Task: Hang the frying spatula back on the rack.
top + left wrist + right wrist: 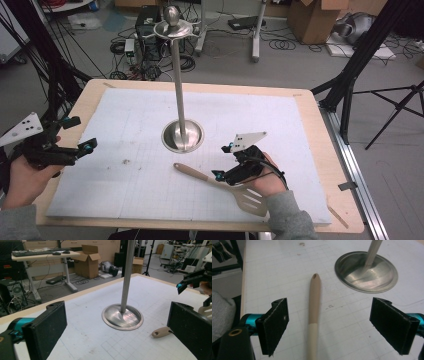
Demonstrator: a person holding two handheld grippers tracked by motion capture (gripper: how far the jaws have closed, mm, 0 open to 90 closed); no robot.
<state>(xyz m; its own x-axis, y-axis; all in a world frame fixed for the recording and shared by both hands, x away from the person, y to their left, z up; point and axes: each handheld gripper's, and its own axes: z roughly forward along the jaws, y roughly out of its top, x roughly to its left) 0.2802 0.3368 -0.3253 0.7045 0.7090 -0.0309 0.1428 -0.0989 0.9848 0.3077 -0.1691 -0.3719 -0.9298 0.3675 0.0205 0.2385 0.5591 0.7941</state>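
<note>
Spatula [227, 188] is laid flat on the white gridded mat [125, 125], nearest the table's front edge: a slotted, pale blade at the near end and a long rounded handle, tan toward its tip and paler lower down, with a small hole at the tip [315, 277]. The handle is straddled by the right gripper [224, 161], which is held low over the mat by a hand with a grey sleeve. Its black, rough-faced pads [277, 322] are set wide apart, with clear gaps on either side of the handle; nothing is gripped. No earlier picture is used here.

The left gripper [82, 134] is held at the mat's left edge, well apart from the spatula, pointed across the table toward the stand [179, 75]. Its jaws are likewise spread wide and empty, with flat black pads [51, 325] and teal fittings behind them.

Farther off, near the mat's middle, a stand of polished metal is seen: a shallow round dish as base [122, 317], a slim upright pole, and a small tray on top bearing a rounded knob. The base dish is bare. The mat is carried by a light wooden table [320, 130], and beyond it cables and cardboard boxes lie on a grey floor.
</note>
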